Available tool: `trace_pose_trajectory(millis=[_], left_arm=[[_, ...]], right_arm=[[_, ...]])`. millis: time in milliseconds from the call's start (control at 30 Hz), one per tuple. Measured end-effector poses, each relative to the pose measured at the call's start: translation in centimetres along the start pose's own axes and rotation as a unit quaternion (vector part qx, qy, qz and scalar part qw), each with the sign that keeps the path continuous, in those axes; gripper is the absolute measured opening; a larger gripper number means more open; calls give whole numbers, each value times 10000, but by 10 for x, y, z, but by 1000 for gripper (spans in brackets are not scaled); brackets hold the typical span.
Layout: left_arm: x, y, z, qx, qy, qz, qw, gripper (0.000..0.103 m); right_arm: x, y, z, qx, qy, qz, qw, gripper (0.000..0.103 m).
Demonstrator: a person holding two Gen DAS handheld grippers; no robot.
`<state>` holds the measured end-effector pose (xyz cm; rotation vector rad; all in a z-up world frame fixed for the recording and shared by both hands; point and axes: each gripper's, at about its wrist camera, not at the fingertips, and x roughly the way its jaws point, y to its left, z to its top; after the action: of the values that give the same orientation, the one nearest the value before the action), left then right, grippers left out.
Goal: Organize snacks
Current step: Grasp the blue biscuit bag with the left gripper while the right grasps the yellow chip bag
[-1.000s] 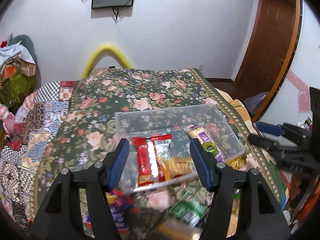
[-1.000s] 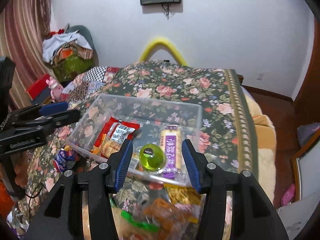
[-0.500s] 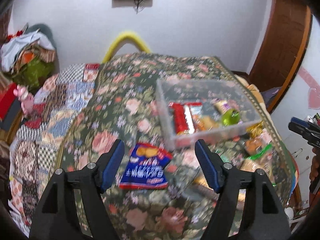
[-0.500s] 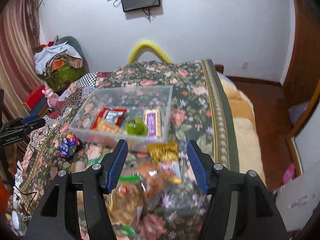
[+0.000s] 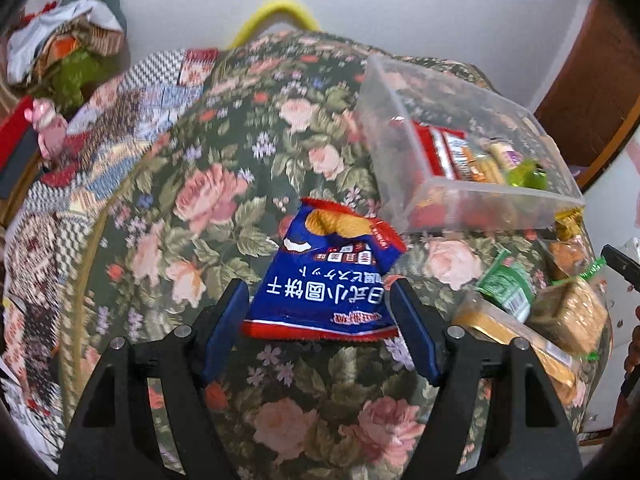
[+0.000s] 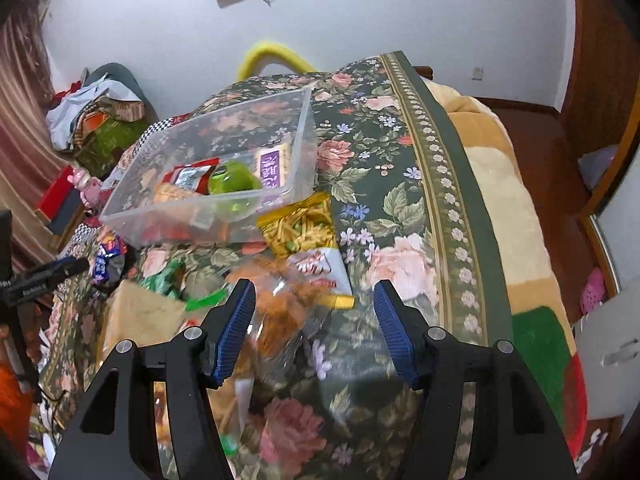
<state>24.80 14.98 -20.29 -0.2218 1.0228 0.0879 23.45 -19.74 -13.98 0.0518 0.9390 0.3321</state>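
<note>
Left gripper sat low center of its view, fingers apart around the blue chip bag, not squeezing yet, probably lining up a grab. Right gripper was spread over the clear snack bag. The plastic bin, upper left there, held 4 or so snacks.

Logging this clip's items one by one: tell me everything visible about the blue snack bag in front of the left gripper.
The blue snack bag is a glossy, puffy packet with red sealed edges, white lettering and a picture of round golden crackers. It lies flat and unopened on the floral bedspread, just short of the clear plastic bin. The left gripper has open jaws flanking its near end; the pads do not press on it.
</note>
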Motion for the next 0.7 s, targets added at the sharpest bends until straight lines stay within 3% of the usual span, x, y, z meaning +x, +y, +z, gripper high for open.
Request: trace_pose_trajectory(millis=[467, 700], left_arm=[[53, 1, 12, 2, 205, -10, 9998, 79], [63, -2, 15, 83, 97, 6, 9999, 79]], right_arm=[[53, -2, 20, 187, 279, 279, 9990, 58], [61, -3, 22, 186, 396, 353, 9984, 60]])
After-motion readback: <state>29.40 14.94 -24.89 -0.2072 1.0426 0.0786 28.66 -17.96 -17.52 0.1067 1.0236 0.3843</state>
